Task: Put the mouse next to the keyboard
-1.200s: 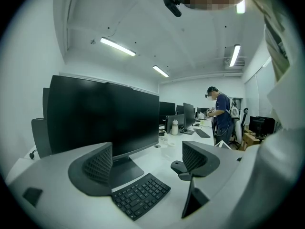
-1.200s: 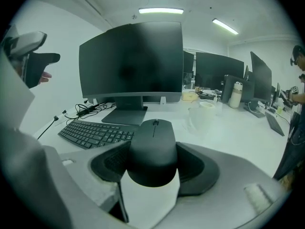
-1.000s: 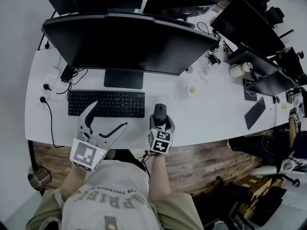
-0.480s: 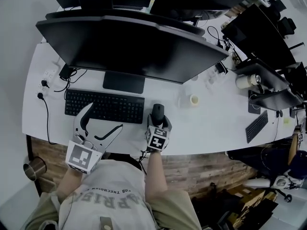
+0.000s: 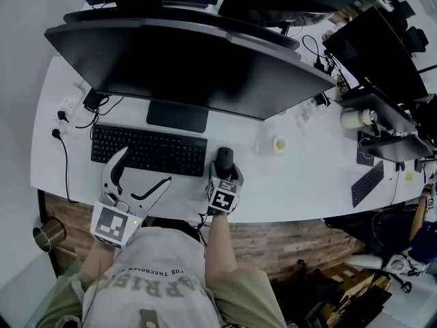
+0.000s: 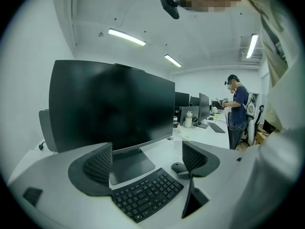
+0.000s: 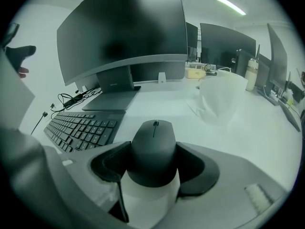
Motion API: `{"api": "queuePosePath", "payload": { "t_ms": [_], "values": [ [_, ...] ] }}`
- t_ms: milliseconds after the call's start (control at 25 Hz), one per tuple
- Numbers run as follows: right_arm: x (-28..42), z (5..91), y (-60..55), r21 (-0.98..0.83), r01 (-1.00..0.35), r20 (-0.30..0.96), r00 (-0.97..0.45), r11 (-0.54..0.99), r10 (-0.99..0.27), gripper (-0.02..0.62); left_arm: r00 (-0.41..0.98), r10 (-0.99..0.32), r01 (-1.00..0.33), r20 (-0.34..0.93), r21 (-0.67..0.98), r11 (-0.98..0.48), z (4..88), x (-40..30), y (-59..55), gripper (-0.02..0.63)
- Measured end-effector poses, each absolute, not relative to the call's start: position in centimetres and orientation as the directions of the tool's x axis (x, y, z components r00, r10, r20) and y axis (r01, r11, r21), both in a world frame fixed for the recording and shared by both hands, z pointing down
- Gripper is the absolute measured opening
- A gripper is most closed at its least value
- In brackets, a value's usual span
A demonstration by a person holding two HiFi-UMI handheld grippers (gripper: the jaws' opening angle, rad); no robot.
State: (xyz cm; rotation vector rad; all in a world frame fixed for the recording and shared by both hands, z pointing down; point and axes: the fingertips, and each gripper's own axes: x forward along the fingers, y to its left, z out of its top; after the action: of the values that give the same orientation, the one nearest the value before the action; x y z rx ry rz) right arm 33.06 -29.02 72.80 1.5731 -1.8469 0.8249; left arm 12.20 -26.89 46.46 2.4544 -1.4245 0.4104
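The right gripper is clamping its jaws on the black mouse. The left gripper is hovering with its jaws wide apart and nothing between them. The white desk is carrying a wide dark monitor, and the black keyboard is lying before its stand. The mouse is sitting just beside the keyboard's right end; whether it is touching the desk I cannot tell.

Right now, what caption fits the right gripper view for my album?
Right gripper clamps a black mouse just beside the keyboard.
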Motion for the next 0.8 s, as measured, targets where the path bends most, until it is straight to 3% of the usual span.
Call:
{"api": "queuePosePath", "payload": {
  "t_ms": [360,440,520,800],
  "values": [
    [32.9,73.0,-29.2,-0.091,-0.992,0.760,-0.125,0.085,-0.638,0.299,0.473,-0.800,-0.875,0.370,0.087,-0.477,46.3,11.3,-26.5,0.439],
    [32.8,73.0,-29.2,-0.102,-0.991,0.754,-0.132,0.084,-0.643,0.316,0.472,-0.801,-0.875,0.368,0.086,-0.476,46.1,10.9,-26.4,0.439],
    [32.8,72.8,-29.3,-0.107,-0.991,0.749,-0.131,0.078,-0.650,0.379,0.467,-0.800,-0.877,0.377,0.079,-0.474,46.2,10.3,-26.1,0.439],
    [33.3,68.2,-28.8,-0.114,-0.993,0.646,-0.104,0.039,-0.756,0.379,0.472,-0.787,-0.867,0.398,0.045,-0.497,46.6,8.1,-25.0,0.439]
  ]
}}
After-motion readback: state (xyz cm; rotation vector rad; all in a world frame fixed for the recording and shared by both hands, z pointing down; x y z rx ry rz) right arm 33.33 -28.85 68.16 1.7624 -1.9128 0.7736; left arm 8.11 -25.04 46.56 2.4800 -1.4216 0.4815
